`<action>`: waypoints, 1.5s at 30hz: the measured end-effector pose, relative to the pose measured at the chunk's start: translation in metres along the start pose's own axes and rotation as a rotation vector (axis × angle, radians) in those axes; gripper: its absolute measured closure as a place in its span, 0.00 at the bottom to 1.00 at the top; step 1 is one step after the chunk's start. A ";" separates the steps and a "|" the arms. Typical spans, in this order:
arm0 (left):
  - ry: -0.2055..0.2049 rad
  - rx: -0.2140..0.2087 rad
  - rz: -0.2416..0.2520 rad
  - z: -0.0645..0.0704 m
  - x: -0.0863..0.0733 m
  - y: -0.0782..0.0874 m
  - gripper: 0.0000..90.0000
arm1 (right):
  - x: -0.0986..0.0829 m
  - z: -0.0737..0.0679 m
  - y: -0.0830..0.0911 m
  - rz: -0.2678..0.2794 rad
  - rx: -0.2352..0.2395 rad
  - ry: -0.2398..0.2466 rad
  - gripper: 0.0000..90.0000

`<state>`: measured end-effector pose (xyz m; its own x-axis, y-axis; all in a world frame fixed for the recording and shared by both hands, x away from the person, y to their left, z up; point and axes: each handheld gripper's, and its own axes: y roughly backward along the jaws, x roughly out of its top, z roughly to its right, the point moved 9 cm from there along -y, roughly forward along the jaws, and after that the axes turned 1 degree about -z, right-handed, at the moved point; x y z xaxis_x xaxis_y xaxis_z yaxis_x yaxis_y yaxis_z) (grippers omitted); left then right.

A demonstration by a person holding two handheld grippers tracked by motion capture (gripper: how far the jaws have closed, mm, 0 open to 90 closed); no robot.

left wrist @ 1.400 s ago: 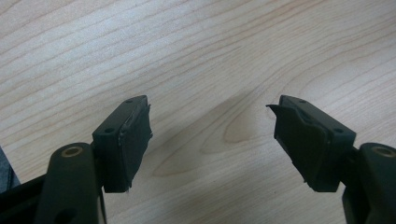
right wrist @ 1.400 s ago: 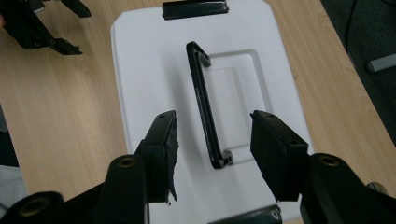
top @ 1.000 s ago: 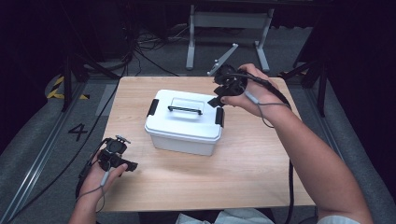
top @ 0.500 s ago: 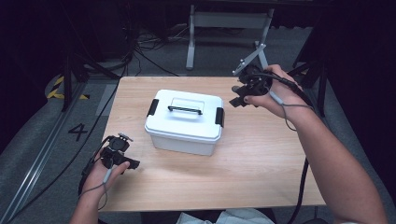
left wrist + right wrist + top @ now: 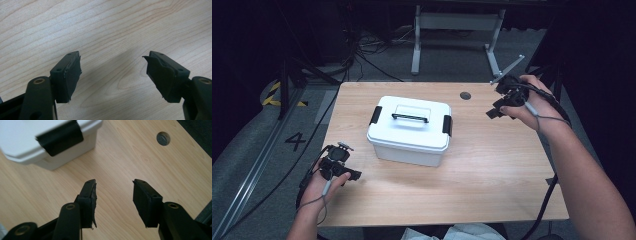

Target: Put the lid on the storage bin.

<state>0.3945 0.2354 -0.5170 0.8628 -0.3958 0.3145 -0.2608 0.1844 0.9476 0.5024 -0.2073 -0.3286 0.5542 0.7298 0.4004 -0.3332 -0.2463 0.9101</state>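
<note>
A white lidded box (image 5: pixel 409 131) with a black handle (image 5: pixel 410 118) and black side latches stands in the middle of the wooden table (image 5: pixel 492 165). My right gripper (image 5: pixel 492 112) hovers open to the right of the box, near the table's right edge, with nothing between its jaws. In the right gripper view the box's corner and one black latch (image 5: pixel 60 137) lie ahead at upper left, apart from the gripper (image 5: pixel 113 182). My left gripper (image 5: pixel 354 175) rests low at the table's front left, open and empty; in its own view the gripper (image 5: pixel 112 56) has bare wood between its jaws.
A round cable hole (image 5: pixel 465 95) sits in the table top behind the right gripper, also seen as a grey cap (image 5: pixel 163 138). Beyond the table is a dark floor with cables and a grey table frame (image 5: pixel 457 22). A floor mark "4" (image 5: pixel 294 141) lies at the left.
My right gripper has drawn away from the box's right latch, moving right toward the table's edge. The left gripper has stayed almost still at the front left.
</note>
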 end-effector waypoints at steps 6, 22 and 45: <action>-0.008 -0.006 -0.005 0.002 0.000 -0.002 0.31 | -0.019 0.020 -0.006 0.001 -0.055 -0.018 0.50; -0.006 -0.006 -0.010 0.001 0.000 -0.003 0.31 | -0.073 0.054 -0.038 -0.001 -0.033 -0.169 0.34; -0.009 -0.009 -0.009 0.002 0.001 -0.005 0.32 | -0.135 0.059 -0.103 -0.039 -0.019 -0.209 0.30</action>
<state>0.3954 0.2323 -0.5216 0.8612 -0.4057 0.3062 -0.2487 0.1890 0.9499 0.5069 -0.3184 -0.4699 0.7128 0.5896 0.3799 -0.3215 -0.2067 0.9241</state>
